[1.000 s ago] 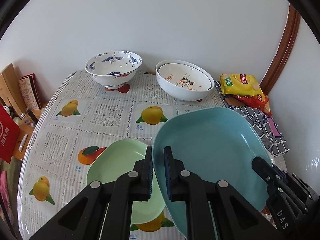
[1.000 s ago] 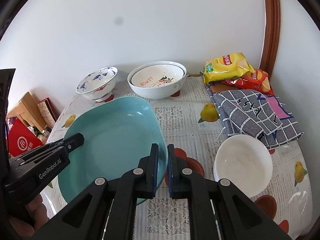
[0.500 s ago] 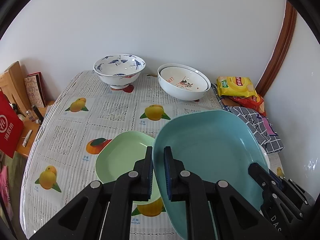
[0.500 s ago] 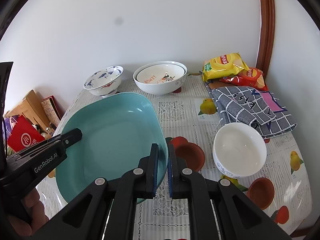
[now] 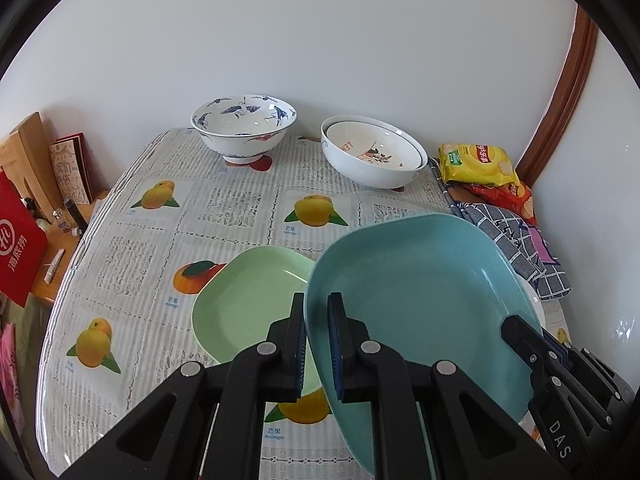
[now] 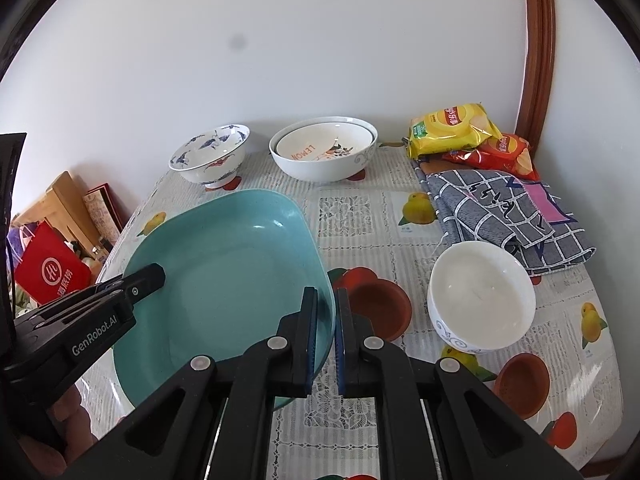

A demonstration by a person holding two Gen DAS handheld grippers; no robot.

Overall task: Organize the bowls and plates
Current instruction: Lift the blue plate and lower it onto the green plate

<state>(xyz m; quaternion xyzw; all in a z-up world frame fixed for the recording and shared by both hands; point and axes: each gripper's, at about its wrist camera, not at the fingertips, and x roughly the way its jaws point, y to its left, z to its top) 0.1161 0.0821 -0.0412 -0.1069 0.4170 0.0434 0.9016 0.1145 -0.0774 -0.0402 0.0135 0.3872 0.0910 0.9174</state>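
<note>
Both grippers hold a large teal plate (image 5: 416, 292) above the table. My left gripper (image 5: 317, 344) is shut on its left rim. My right gripper (image 6: 325, 336) is shut on its right rim; the teal plate (image 6: 224, 280) fills the left of the right wrist view. A light green plate (image 5: 248, 304) lies on the table below and left of the teal one. A blue-and-white patterned bowl (image 5: 244, 124) and two nested white bowls (image 5: 372, 156) stand at the back. A small white bowl (image 6: 480, 296) sits at the right.
A chequered cloth (image 6: 508, 208) and yellow and red crisp bags (image 6: 452, 128) lie at the back right. A red bag (image 5: 16, 240) and wooden boards (image 5: 28, 152) stand left of the table. The wall runs close behind the bowls.
Both grippers have lifted the teal plate higher and drawn back from the bowls. The green plate now shows more fully beneath it.
</note>
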